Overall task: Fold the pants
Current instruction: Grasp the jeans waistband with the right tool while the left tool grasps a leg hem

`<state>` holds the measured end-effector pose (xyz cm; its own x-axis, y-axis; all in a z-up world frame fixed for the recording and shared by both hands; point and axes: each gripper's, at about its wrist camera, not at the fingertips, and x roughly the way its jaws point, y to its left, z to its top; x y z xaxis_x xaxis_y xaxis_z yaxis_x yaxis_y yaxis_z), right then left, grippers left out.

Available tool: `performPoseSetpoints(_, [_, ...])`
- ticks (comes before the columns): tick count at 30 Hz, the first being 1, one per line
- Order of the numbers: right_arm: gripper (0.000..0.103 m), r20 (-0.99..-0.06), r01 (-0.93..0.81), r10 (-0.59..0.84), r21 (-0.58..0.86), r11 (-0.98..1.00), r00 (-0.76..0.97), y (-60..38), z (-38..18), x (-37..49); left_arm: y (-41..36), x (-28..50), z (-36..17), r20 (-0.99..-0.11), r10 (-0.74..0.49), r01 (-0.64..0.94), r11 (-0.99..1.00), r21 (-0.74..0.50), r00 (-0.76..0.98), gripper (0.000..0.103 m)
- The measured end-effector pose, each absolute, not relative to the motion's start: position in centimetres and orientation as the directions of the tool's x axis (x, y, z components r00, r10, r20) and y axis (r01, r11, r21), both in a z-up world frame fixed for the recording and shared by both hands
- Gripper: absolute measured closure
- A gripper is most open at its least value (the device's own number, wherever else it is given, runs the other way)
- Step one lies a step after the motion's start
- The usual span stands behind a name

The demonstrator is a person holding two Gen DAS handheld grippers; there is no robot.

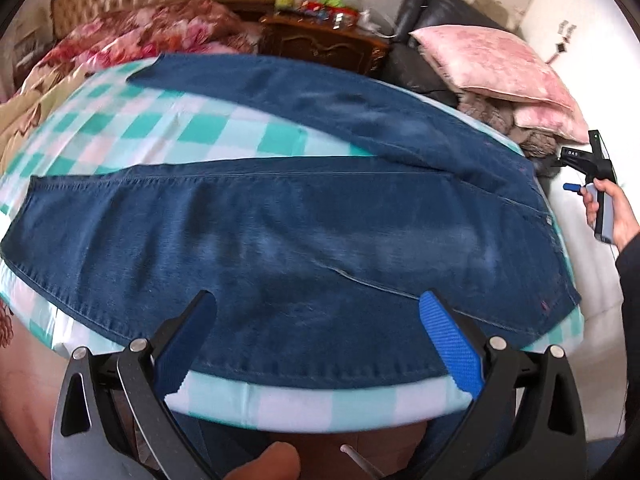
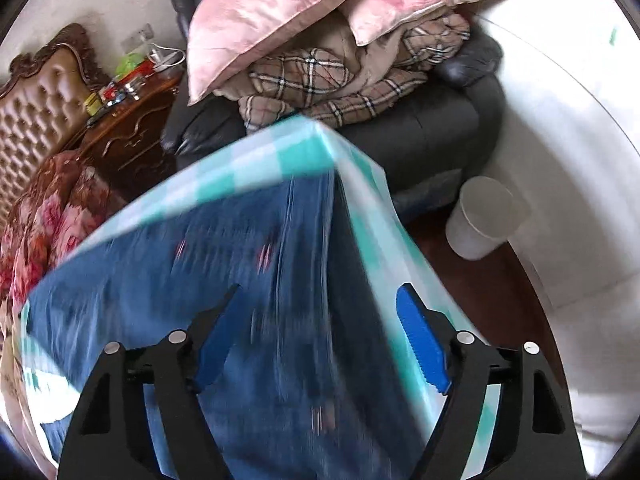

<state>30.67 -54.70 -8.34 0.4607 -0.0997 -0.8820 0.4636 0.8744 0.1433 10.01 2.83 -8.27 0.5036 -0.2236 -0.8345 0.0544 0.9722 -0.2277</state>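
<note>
Blue denim pants (image 1: 280, 232) lie flat on a table with a green-and-white checked cloth (image 1: 168, 132), legs spread toward the left and the waist at the right. My left gripper (image 1: 320, 304) is open and empty above the near leg. My right gripper (image 2: 320, 300) is open and empty above the waist end of the pants (image 2: 200, 272), by the table corner; this view is motion-blurred. The right gripper also shows in the left wrist view (image 1: 596, 184), held in a hand off the table's right edge.
A black armchair (image 2: 420, 132) with pink pillows (image 2: 280, 12) and plaid clothes stands behind the table. A white bucket (image 2: 484, 216) stands on the floor at the right. A wooden nightstand (image 1: 320, 40) and a bed with floral bedding (image 1: 140, 36) lie at the far left.
</note>
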Motion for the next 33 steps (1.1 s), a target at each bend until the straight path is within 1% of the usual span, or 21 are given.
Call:
performPoseSetpoints(2, [0.03,-0.894,0.444,-0.096,0.122,0.888,0.437,-55.3,-9.7,33.7,3.9,11.1,-8.9,-0.841,-0.213,0.028,0.973,-0.229,0.498,0.002])
performPoseSetpoints(4, [0.03,-0.907,0.435,-0.109,0.087,0.896,0.407,-55.9,-11.0,35.8,5.0,12.1,-9.6,-0.849,-0.191,-0.003,0.975,-0.221,0.492,0.002])
performPoseSetpoints(7, [0.04,-0.92,0.406,-0.109,0.057,0.912,0.376,-56.2,-12.8,37.8,6.5,13.1,-10.2,-0.858,-0.172,-0.048,0.974,-0.222,0.483,0.002])
performPoseSetpoints(10, [0.065,-0.921,0.383,-0.095,0.062,0.922,0.378,-56.2,-13.9,38.5,7.7,14.2,-10.3,-0.858,-0.162,-0.07,0.972,-0.223,0.488,0.002])
performPoseSetpoints(11, [0.081,-0.918,0.361,-0.107,0.042,0.931,0.382,-55.9,-13.8,38.6,7.8,14.5,-10.3,-0.856,-0.161,-0.071,0.972,-0.224,0.491,0.002])
performPoseSetpoints(12, [0.09,-0.913,0.329,-0.083,0.058,0.942,0.399,-55.6,-13.5,38.7,8.1,15.1,-10.3,-0.856,-0.168,-0.068,0.971,-0.23,0.49,0.004])
performPoseSetpoints(13, [0.095,-0.908,0.324,-0.101,0.04,0.945,0.406,-55.4,-13.1,38.6,8.2,15.8,-10.2,-0.853,-0.185,-0.061,0.968,-0.244,0.488,0.01])
performPoseSetpoints(15, [0.095,-0.876,0.287,-0.092,0.055,0.956,0.474,-54.7,-10.9,37.6,8.4,17.3,-9.7,-0.844,-0.205,-0.044,0.964,-0.261,0.496,0.013])
performPoseSetpoints(17, [0.096,-0.828,0.24,-0.066,0.084,0.967,0.557,-53.5,-7.6,35.6,8.8,19.3,-9.0,-0.829,-0.24,-0.039,0.953,-0.3,0.506,0.013])
performPoseSetpoints(20, [0.096,-0.746,0.141,0.02,0.152,0.978,0.666,-51.0,-2.5,31.4,10.6,24.5,-7.9,-0.794,-0.301,-0.054,0.921,-0.385,0.528,0.015])
performPoseSetpoints(21, [0.096,-0.72,0.106,0.053,0.174,0.979,0.692,-50.3,-1.1,29.8,12.0,27.5,-7.9,-0.78,-0.348,-0.086,0.887,-0.453,0.521,0.019])
performPoseSetpoints(22, [0.096,-0.693,0.066,0.093,0.199,0.978,0.715,-49.5,0.3,28.1,12.8,29.2,-8.1,-0.767,-0.379,-0.107,0.861,-0.498,0.518,0.026])
performPoseSetpoints(23, [0.096,-0.659,0.012,0.139,0.22,0.975,0.739,-48.3,1.8,25.8,14.3,32.2,-8.4,-0.742,-0.428,-0.138,0.813,-0.566,0.516,0.029])
performPoseSetpoints(24, [0.096,-0.641,-0.021,0.165,0.226,0.974,0.75,-47.6,2.7,24.1,15.0,34.1,-8.7,-0.733,-0.444,-0.161,0.79,-0.592,0.515,0.033])
performPoseSetpoints(25, [0.096,-0.625,-0.058,0.192,0.228,0.972,0.757,-46.7,3.6,22.5,16.1,36.6,-9.1,-0.722,-0.463,-0.191,0.759,-0.622,0.514,0.04])
performPoseSetpoints(26, [0.096,-0.608,-0.102,0.23,0.238,0.966,0.76,-45.8,4.2,20.5,16.7,38.3,-9.5,-0.713,-0.477,-0.209,0.737,-0.643,0.514,0.043])
performPoseSetpoints(29, [0.096,-0.588,-0.178,0.31,0.272,0.946,0.747,-44.3,5.0,16.2,18.9,45.5,-12.3,-0.651,-0.576,-0.295,0.594,-0.749,0.493,0.052])
performPoseSetpoints(33, [0.096,-0.589,-0.22,0.369,0.311,0.925,0.719,-43.7,4.9,12.8,19.8,50.9,-14.4,-0.653,-0.583,-0.368,0.541,-0.756,0.484,0.058])
